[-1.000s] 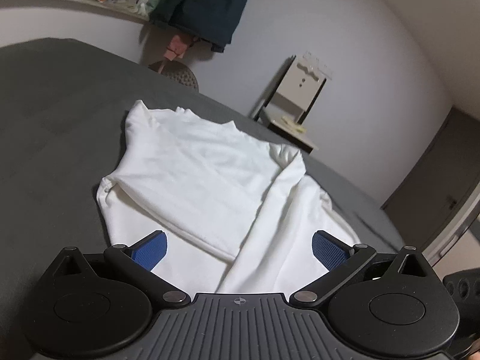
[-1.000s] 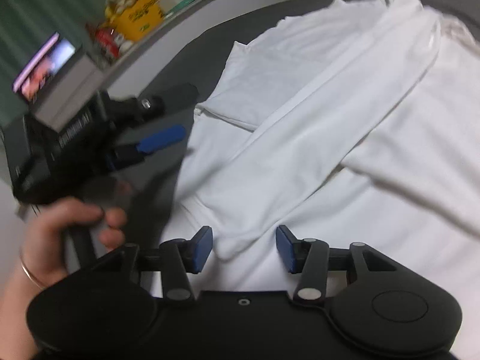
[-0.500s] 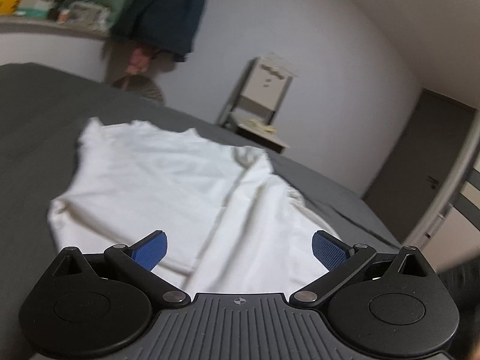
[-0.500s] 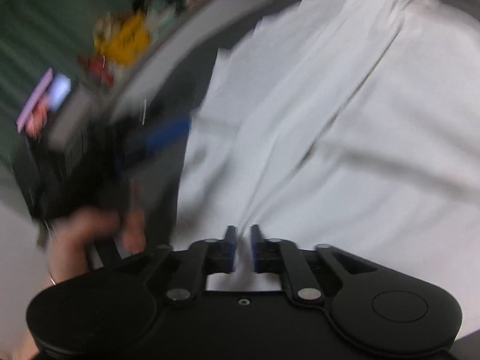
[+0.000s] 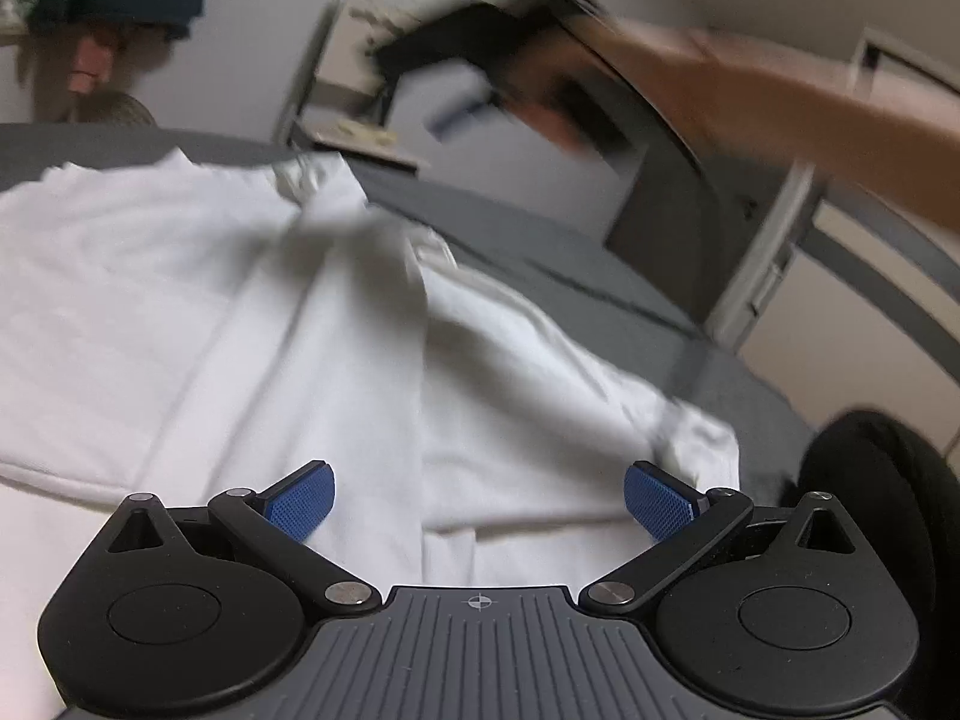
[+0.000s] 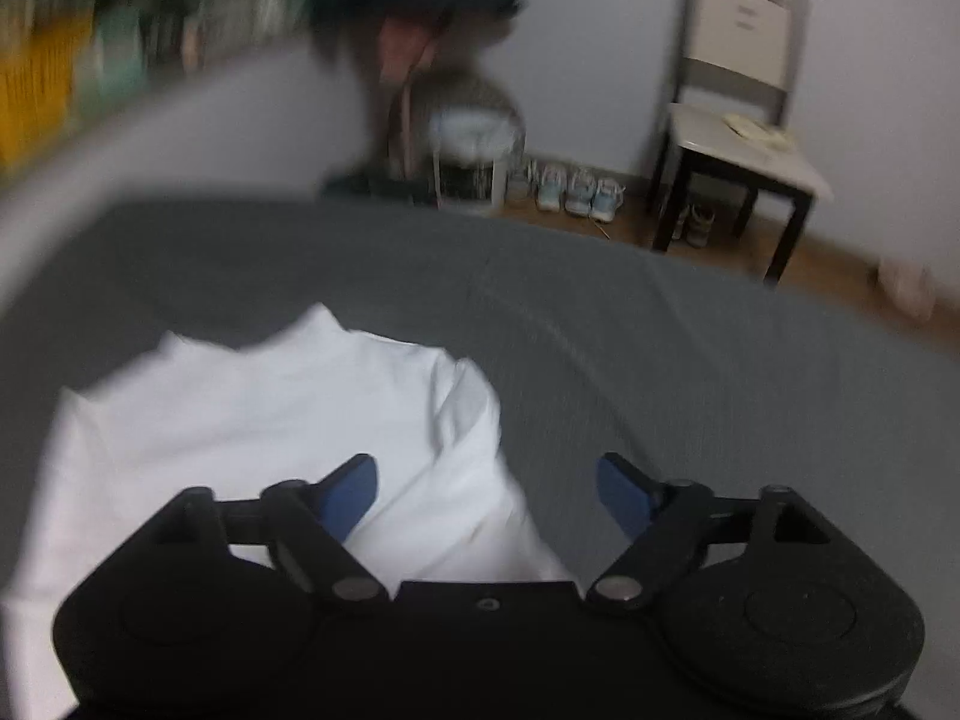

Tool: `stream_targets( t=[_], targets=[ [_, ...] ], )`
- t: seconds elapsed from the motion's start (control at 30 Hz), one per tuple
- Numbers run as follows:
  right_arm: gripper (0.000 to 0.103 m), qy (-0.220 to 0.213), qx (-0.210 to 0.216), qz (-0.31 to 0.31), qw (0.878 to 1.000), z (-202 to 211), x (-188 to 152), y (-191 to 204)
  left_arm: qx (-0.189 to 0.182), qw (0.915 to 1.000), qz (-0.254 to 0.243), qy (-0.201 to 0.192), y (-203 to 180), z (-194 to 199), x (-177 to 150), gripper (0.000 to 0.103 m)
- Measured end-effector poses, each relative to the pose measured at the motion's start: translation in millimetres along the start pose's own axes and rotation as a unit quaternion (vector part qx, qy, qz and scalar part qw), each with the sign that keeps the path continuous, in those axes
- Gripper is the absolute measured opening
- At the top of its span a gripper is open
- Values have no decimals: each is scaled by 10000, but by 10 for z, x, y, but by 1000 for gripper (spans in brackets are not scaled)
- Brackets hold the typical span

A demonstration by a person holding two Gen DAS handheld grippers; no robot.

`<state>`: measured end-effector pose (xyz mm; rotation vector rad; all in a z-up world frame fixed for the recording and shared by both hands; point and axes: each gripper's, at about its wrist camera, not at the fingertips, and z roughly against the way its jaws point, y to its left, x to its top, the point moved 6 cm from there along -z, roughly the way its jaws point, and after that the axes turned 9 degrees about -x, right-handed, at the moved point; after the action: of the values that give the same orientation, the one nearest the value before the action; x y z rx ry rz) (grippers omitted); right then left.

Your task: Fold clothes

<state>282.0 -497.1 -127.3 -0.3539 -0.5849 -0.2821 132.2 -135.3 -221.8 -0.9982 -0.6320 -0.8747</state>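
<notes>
One white cotton shirt (image 5: 252, 324), partly folded, is spread flat on the grey bed (image 6: 600, 324). Two grippers are seen: the left gripper (image 5: 479, 501) with fingers spread wide over the cloth, nothing pinched, and the right gripper (image 6: 485, 492), whose fingers have just been opening, nothing between them. Only the right wrist view shows one chair (image 6: 741, 114) and what looks like three blurry shoes (image 6: 576, 192).

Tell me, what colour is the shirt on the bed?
The shirt is plain white, with no pattern. The left wrist view shows it best.
</notes>
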Motion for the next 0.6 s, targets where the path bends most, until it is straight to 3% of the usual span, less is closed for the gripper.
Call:
stream_targets(
  t=[0.13, 0.27, 0.3, 0.33, 0.37, 0.4, 0.43, 0.53, 0.6],
  targets=[
    [88, 753, -900, 1362, 9837, -624, 336, 408, 8, 9986, -465, 271, -28, -46, -116, 103],
    [88, 1195, -1116, 2244, 9607, -1029, 304, 785, -227, 9993, -248, 146, 39, -17, -96, 103],
    [85, 1347, -1042, 2412, 9554, -1116, 248, 862, -300, 9993, -180, 109, 58, -6, -92, 103],
    [67, 1492, -1013, 2560, 9497, -1198, 202, 922, -349, 9993, -121, 85, 85, -12, -81, 103],
    [56, 1565, -1080, 2624, 9460, -1256, 199, 944, -399, 9992, -62, 61, 111, -18, -70, 103],
    [55, 1535, -1179, 2602, 9460, -1290, 236, 944, -448, 9990, -2, 37, 137, -24, -59, 103],
    [42, 1499, -1358, 2623, 9435, -1322, 282, 934, -487, 9988, 44, 15, 147, -14, -59, 103],
    [40, 1462, -1868, 2936, 9261, -1397, 393, 930, -547, 9985, 88, -4, 158, -32, -77, 103],
    [40, 1411, -2032, 2974, 9221, -1441, 421, 954, -563, 9984, 91, -3, 152, -40, -84, 103]
  ],
)
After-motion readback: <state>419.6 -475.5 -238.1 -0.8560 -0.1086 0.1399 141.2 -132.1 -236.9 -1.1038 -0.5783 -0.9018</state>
